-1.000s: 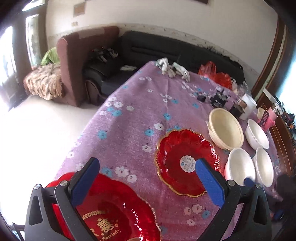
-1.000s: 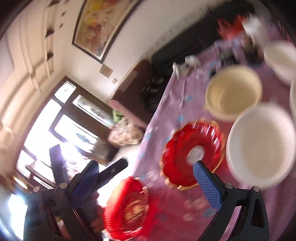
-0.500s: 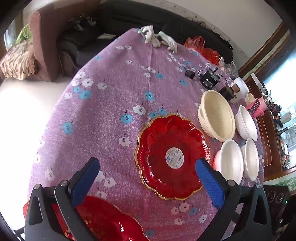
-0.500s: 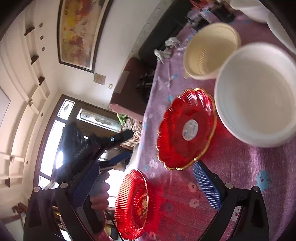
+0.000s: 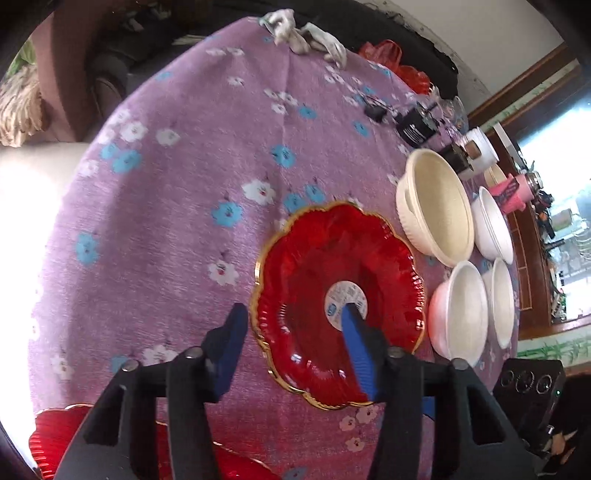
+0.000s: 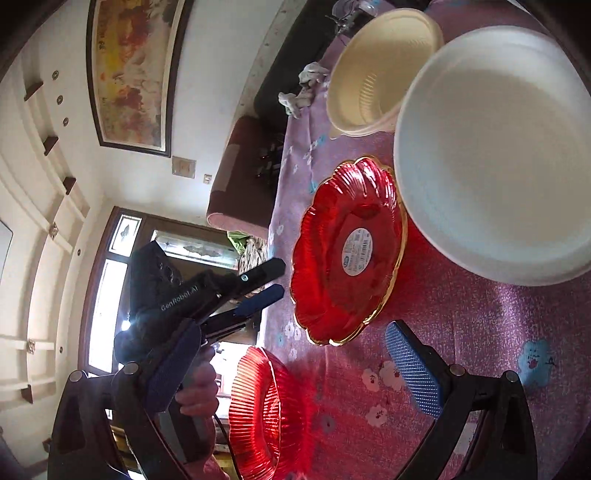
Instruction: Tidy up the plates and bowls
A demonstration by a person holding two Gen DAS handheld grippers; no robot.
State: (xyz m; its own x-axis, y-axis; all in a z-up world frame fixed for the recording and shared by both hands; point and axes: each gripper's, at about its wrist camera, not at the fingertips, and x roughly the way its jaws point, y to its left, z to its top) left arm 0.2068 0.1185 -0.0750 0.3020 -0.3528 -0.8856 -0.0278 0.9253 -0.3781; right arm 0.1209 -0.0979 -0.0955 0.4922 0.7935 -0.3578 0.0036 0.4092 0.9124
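A red plate with a gold rim [image 5: 332,295] [image 6: 347,251] lies on the purple flowered tablecloth [image 5: 177,206]. My left gripper [image 5: 291,332] [image 6: 275,278] points down at it. Its jaws are closing astride the plate's near-left rim, one finger over the white sticker and the other outside the rim, and the pads are clear of the rim. A second red plate [image 5: 55,435] [image 6: 266,413] lies at the table's near edge. My right gripper [image 6: 291,369] stands open low over the cloth, holding nothing. A white bowl [image 6: 491,155] [image 5: 458,306] sits right of the gold-rimmed plate.
A cream ribbed bowl [image 5: 436,210] [image 6: 380,66] and two more white bowls [image 5: 493,229] stand at the right. Black gadgets [image 5: 413,125], cups, a grey cloth [image 5: 306,33] and a red bag crowd the far edge. A hand [image 6: 195,387] holds the left gripper.
The left gripper has tipped down and closed in on the gold-rimmed plate, and its jaws have narrowed from wide open. The right gripper has sunk towards the table and rolled.
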